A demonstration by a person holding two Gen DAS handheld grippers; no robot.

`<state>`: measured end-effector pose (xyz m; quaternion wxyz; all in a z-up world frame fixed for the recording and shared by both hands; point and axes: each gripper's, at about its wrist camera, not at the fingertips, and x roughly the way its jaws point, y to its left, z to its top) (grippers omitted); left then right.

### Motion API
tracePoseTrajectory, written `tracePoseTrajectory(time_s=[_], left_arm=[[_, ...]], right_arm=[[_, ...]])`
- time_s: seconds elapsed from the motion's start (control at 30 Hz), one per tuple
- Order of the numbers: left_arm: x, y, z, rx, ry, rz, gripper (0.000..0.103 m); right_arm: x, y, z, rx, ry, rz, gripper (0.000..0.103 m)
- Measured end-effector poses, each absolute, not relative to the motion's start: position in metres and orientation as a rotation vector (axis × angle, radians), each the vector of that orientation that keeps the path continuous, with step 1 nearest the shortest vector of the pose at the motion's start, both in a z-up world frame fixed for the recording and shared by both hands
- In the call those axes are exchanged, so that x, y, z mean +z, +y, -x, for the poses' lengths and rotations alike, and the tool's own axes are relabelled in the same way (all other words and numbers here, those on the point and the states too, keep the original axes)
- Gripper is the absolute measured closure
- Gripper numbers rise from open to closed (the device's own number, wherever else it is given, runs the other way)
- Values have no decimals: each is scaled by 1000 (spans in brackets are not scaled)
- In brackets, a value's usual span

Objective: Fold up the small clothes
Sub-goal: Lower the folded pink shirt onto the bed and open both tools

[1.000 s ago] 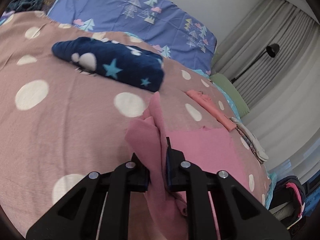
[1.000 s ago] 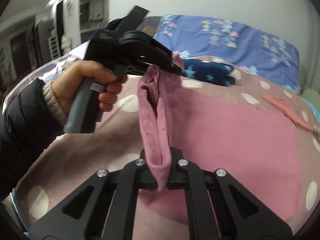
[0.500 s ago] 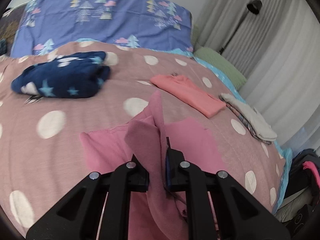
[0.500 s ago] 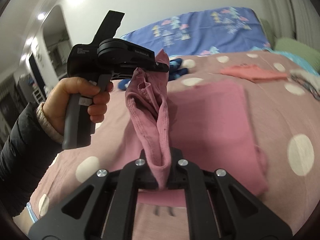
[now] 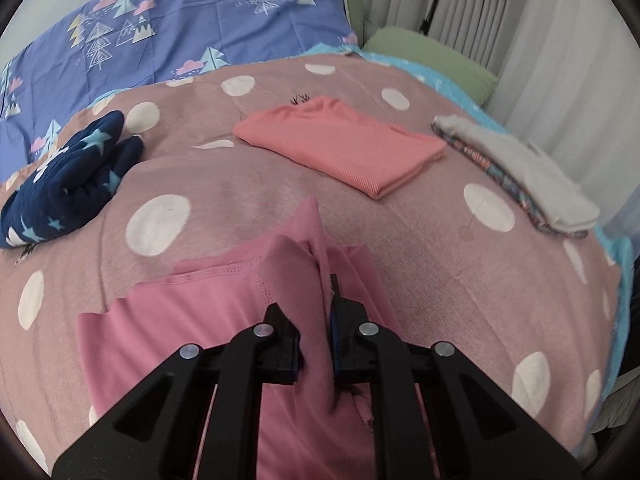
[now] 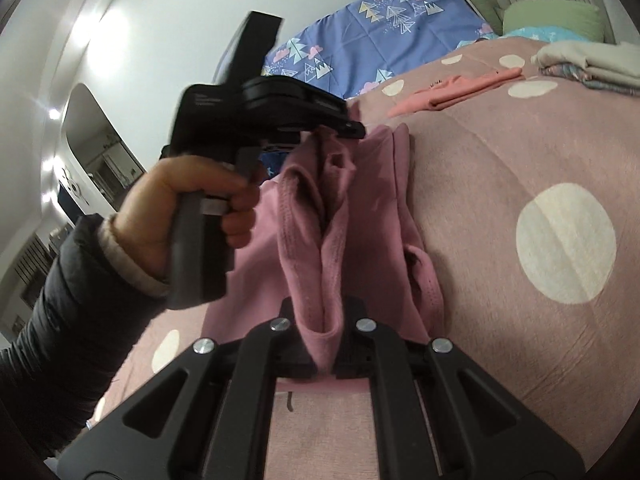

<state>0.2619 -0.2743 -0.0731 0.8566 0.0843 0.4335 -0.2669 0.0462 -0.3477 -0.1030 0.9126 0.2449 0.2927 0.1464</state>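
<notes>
Left gripper (image 5: 316, 336) and right gripper (image 6: 320, 344), both clamping the pink garment (image 5: 224, 320), lifting one edge above the bed (image 5: 440, 240); uneven travel risks a skewed, bunching fold

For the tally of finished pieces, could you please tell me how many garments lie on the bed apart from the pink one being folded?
3: a navy star garment far left, a folded coral top centre, and a grey piece right, atop patterned fabric that may be another.
</notes>
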Motion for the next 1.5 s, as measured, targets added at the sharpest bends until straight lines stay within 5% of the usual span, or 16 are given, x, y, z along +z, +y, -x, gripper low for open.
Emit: tracePoseTrajectory(time_s=[0.2,0.47,0.87,1.17,1.3,1.37,1.4,1.47,1.5], left_arm=[[-81,-288,-263,-556,917,-236,90],[-29,-262,-212,-608,739,-232,43],[-103,-170,-30,-564,750,-498,40],[-121,-127,-41,-455,818,-349,40],[-119,-126,-41,-455,813,-314,40],[-118,-125,-41,-467,814,-291,40],[-118,-124,-43,-470,816,-281,40],[-119,-122,-45,-472,822,-263,40],[-119,-122,-46,-472,824,-260,40]], right_arm=[[-108,-358,-47,325,613,-588,99],[-126,-372,-52,387,669,-735,98],[-96,-401,-23,368,574,-664,90],[-105,-414,-37,347,777,-463,92],[-121,-405,-52,444,841,-512,73],[-122,-401,-57,481,858,-512,72],[-122,-398,-62,506,872,-521,72],[-120,-392,-66,540,894,-532,95],[-115,-392,-65,557,890,-560,96]])
